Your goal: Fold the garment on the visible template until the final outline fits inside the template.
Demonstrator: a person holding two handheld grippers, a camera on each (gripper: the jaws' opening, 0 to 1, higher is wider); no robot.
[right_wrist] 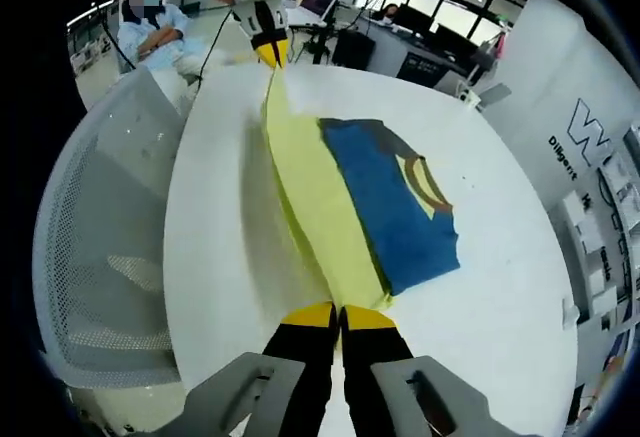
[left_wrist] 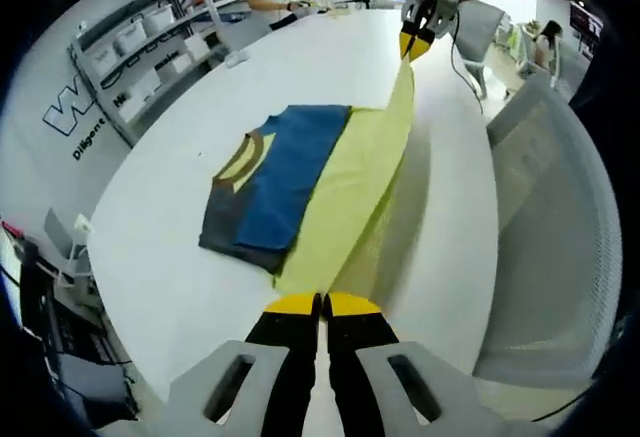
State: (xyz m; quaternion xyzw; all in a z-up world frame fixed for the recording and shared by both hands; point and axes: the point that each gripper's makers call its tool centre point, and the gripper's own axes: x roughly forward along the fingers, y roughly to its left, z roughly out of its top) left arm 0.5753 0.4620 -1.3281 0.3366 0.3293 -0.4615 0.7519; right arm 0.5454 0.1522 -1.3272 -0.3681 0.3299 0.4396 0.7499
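While both clamp shut, each claw (left_wrist: 321,304) (right_wrist: 340,309) lifts the garment's (left_wrist: 345,192) yellow edge.

An office-like lab: storage shelves (left_wrist: 150,42) with bins, monitor desks (right_wrist: 400,32), mesh chair (right_wrist: 100,247).

Both grippers (right_wrist: 340,309) (right_wrist: 270,54) pinch the yellow edge of the garment (right_wrist: 350,212) — lifted taut over the white table (right_wrist: 500,287).
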